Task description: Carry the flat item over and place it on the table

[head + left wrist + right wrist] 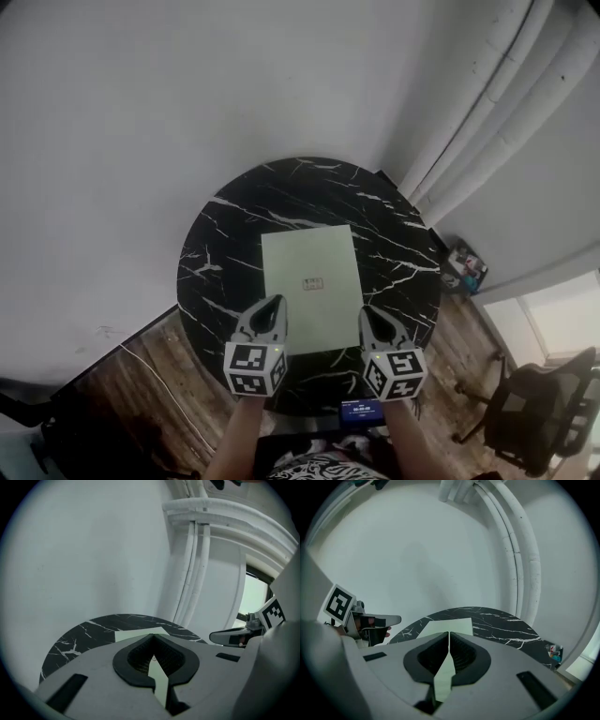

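Note:
A pale green flat sheet (309,272) lies flat on the round black marble table (225,244), with a small mark near its middle. My left gripper (275,302) hovers over the sheet's near left edge, and its jaws are shut with nothing between them. My right gripper (367,314) is at the sheet's near right edge, also shut and empty. In the left gripper view the closed tips (152,635) meet above the sheet (133,634). The right gripper view shows the same: closed tips (449,633) over the sheet (445,626) on the table (497,620).
White pipes (497,112) run down the wall at the back right. A small colourful item (466,267) lies on the floor beside the table. A dark office chair (544,403) stands at the lower right on the wooden floor (141,375). A small screen (361,408) glows at the table's near edge.

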{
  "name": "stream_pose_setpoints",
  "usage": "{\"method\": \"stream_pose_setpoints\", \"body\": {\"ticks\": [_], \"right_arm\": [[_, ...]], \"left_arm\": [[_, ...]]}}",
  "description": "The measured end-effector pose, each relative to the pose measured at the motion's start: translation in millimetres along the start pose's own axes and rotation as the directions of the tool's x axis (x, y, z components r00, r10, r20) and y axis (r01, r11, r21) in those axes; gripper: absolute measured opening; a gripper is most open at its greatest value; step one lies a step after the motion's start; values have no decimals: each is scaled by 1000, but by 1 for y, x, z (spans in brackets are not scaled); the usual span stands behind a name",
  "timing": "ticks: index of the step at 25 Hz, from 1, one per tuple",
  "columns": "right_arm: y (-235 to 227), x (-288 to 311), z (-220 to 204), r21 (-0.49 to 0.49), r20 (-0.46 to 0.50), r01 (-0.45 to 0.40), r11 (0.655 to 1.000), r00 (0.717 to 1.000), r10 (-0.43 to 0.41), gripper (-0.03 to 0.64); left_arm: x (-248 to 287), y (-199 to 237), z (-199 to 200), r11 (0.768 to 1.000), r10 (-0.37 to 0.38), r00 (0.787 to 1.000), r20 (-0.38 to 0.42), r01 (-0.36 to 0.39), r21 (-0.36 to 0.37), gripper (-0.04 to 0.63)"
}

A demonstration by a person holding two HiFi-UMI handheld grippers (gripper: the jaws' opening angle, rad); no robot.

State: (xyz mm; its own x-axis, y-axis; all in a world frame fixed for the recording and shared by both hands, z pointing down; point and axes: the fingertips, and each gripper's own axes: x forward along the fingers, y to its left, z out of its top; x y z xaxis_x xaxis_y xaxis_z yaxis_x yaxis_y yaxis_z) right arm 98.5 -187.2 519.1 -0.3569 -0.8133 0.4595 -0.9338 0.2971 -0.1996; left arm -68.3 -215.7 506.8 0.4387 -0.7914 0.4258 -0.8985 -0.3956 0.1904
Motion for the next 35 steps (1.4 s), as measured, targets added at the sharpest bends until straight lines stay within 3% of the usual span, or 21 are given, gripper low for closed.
{"method": "stream_pose_setpoints", "body": {"ticks": [5,8,12,22,35], "right_arm": [[13,-20,25,-39,76,4,999,997,-1,21],[19,-28,48,-40,156,15,999,988,-9,22],[34,-53,72,-39,227,12,999,974,-3,21],[57,-78,97,-51,309,16,999,951,1,21],[54,-92,93,-40,336,49,998,941,-33,18]], "left_arm": [[-23,-6,27,997,24,997,75,-29,75,11],[-38,-14,55,989,1,988,154,-24,146,12],[-68,-29,78,987,-38,974,223,3,159,11],[-102,-34,104,979,-58,959,279,0,204,11],[-111,-23,98,982,-31,960,278,-22,185,11]]}}
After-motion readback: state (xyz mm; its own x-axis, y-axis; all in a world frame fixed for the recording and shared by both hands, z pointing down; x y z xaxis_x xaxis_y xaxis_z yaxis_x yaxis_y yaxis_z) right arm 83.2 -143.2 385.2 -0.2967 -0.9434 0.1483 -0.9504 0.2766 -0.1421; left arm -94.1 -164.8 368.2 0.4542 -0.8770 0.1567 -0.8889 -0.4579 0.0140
